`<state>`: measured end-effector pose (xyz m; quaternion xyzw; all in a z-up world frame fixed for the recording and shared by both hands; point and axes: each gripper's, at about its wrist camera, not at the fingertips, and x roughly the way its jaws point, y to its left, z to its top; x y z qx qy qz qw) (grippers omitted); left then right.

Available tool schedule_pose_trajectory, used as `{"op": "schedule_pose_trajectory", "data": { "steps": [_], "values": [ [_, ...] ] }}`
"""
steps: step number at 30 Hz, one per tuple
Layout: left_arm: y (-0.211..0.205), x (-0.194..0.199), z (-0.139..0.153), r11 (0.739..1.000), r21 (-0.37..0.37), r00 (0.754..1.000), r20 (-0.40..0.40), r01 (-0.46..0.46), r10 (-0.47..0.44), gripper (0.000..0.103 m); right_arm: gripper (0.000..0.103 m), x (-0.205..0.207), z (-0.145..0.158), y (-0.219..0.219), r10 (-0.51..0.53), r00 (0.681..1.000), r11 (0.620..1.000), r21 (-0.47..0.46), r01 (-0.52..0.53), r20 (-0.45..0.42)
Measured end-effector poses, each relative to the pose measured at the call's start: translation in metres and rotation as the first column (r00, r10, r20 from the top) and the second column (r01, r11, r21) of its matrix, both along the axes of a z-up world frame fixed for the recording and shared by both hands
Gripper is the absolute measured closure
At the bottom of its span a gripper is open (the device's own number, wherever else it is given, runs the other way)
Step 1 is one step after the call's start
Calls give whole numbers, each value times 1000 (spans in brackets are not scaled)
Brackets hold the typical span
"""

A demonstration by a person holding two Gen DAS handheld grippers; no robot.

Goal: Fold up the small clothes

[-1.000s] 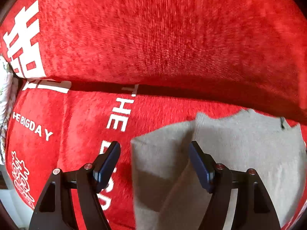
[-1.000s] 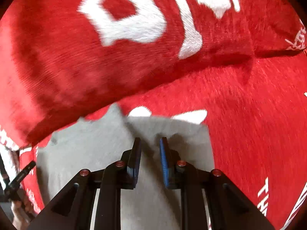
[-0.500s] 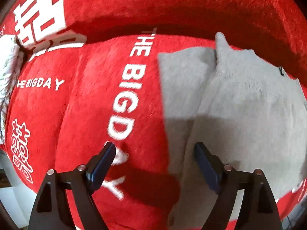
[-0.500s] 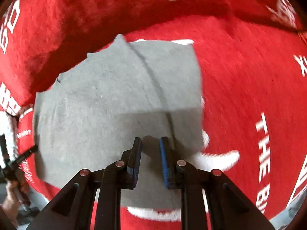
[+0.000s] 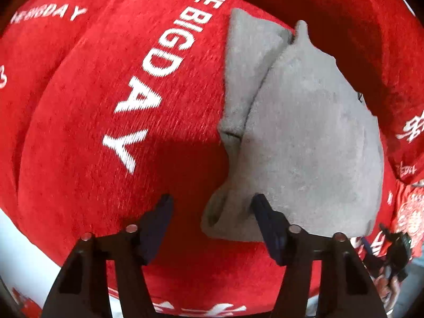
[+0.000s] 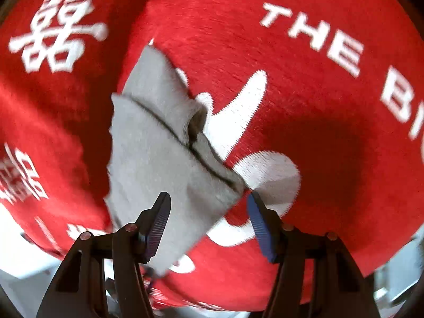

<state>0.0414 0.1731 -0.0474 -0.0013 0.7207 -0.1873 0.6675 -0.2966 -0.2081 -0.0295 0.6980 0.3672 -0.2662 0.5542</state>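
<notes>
The grey garment (image 5: pixel 304 143) lies folded on the red plush cover (image 5: pixel 79 132), just to the right of the white lettering "THE BIGDAY" (image 5: pixel 159 74) in the left wrist view. One folded layer overlaps another along a dark seam.

The left gripper (image 5: pixel 210 212) is closing. The garment's near corner sits between its jaws and against the right-hand finger (image 5: pixel 265 217); the left-hand finger is clear of the cloth, so it is not clamped.

The right gripper (image 6: pixel 208 212) is opening, released. The garment's near edge lies between its jaws, and neither pad presses on it. Here the garment (image 6: pixel 159 159) partly covers a large white motif (image 6: pixel 251 100) on the cover (image 6: pixel 318 132).
</notes>
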Motion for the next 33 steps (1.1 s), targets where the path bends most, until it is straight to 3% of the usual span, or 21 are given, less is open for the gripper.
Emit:
{"op": "schedule_pose_trajectory", "data": {
  "steps": [1, 2, 7, 10, 11, 13, 18, 24, 30, 33],
  "values": [
    [-2, -1, 1, 1000, -3, 1000, 7, 19, -19, 71, 90, 4, -3, 0, 0, 1000, 1000, 8, 0, -2],
    [-6, -1, 1, 999, -13, 999, 0, 38, -38, 75, 93, 12, -5, 1, 33, 999, 999, 20, -33, -13],
    [-14, 1, 11, 993, 39, 990, 73, 114, -117, 76, 94, 36, 31, 6, 224, 971, 960, -151, -235, -88],
    [-11, 5, 4, 993, 28, 991, 58, 117, -119, 76, 92, 40, 19, 3, 274, 950, 943, -150, -296, -153],
    [-10, 6, 3, 993, 22, 992, 53, 113, -114, 76, 90, 44, 12, 4, 311, 929, 928, -146, -343, -203],
    [-10, 8, 6, 993, 30, 991, 55, 117, -118, 76, 90, 50, 8, 6, 324, 914, 921, -141, -364, -243],
    [-7, 19, 36, 984, 63, 975, 136, 166, -174, 76, 88, 54, 34, 15, 305, 904, 917, -163, -364, -301],
    [-47, 62, 61, 978, -4, 950, 238, 207, -200, 76, 88, 95, 75, 16, 374, 881, 821, -338, -459, -289],
    [-102, 87, 41, 972, -24, 942, 252, 235, -221, 76, 88, 146, 56, -3, 436, 857, 783, -355, -511, -274],
    [-112, 96, 21, 979, 33, 948, 243, 202, -204, 76, 88, 163, 36, -8, 461, 839, 779, -320, -539, -290]
  ]
}}
